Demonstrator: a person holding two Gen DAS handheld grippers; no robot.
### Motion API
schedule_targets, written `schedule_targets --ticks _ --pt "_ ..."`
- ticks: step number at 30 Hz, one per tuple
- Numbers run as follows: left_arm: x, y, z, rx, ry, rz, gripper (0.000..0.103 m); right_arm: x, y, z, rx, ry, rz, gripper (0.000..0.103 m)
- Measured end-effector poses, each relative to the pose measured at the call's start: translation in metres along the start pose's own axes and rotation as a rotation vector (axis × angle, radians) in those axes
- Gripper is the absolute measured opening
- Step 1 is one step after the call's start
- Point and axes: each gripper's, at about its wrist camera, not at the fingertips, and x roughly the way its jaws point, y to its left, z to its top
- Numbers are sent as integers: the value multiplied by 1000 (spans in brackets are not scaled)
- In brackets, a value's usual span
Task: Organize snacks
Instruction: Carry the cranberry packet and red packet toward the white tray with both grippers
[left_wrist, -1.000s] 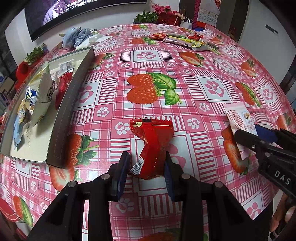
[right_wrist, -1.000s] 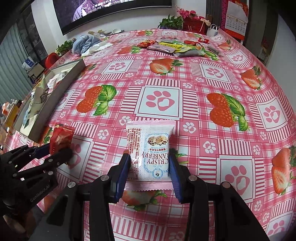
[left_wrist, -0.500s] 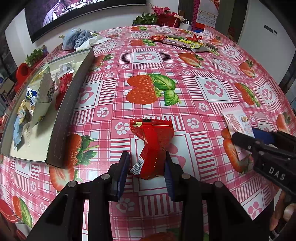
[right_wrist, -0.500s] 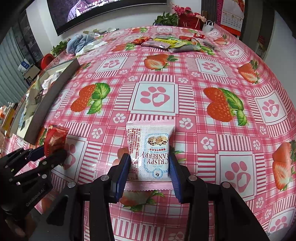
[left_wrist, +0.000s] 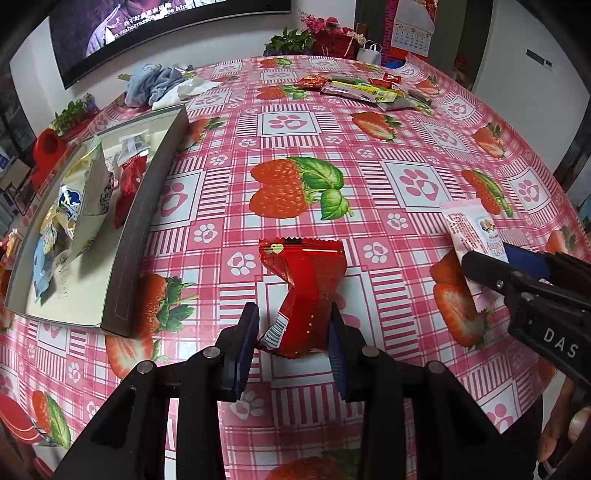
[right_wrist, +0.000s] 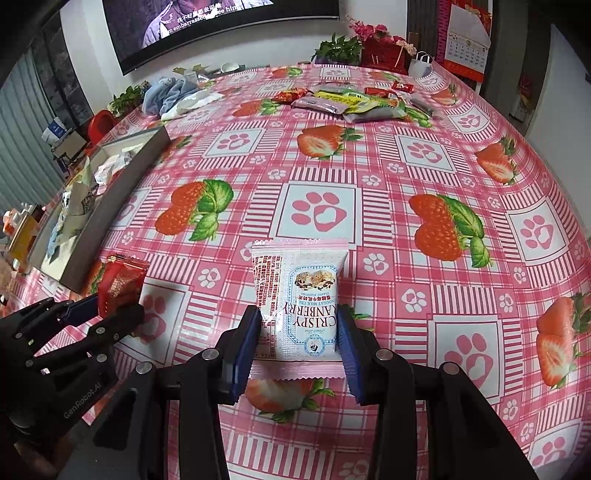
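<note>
My left gripper (left_wrist: 293, 345) is shut on a red snack packet (left_wrist: 304, 295) and holds it above the tablecloth; it also shows in the right wrist view (right_wrist: 120, 284). My right gripper (right_wrist: 297, 341) is shut on a pink-and-white cranberry nougat packet (right_wrist: 301, 299), also seen at the right of the left wrist view (left_wrist: 474, 236). A grey tray (left_wrist: 147, 206) with several snack packets inside lies at the left. A pile of loose snack packets (left_wrist: 364, 88) lies at the far side of the table.
A strawberry-and-paw tablecloth (left_wrist: 417, 184) covers the round table. A blue cloth and tissues (left_wrist: 159, 83) lie at the far left. Flowers and a small white bag (left_wrist: 332, 37) stand at the far edge. A screen hangs on the wall.
Both grippers have drawn back and lifted a little with their packets still held; the table appears slightly farther away. The grips are unchanged.
</note>
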Motion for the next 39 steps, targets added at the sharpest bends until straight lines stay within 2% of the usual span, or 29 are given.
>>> schedule_targets --ticks 4,10,27,39 --pt "2 -2 1 1 18 -3 39 -5 2 4 2 -11 1 43" --pt "-6 1 6 -4 -4 -6 39 -11 2 7 15 -23 5 43" --pt "-7 16 3 -40 6 4 39 -14 9 8 7 -26 21 43" --pt "9 14 -3 -37 57 5 39 10 -2 -8 40 53 2 43"
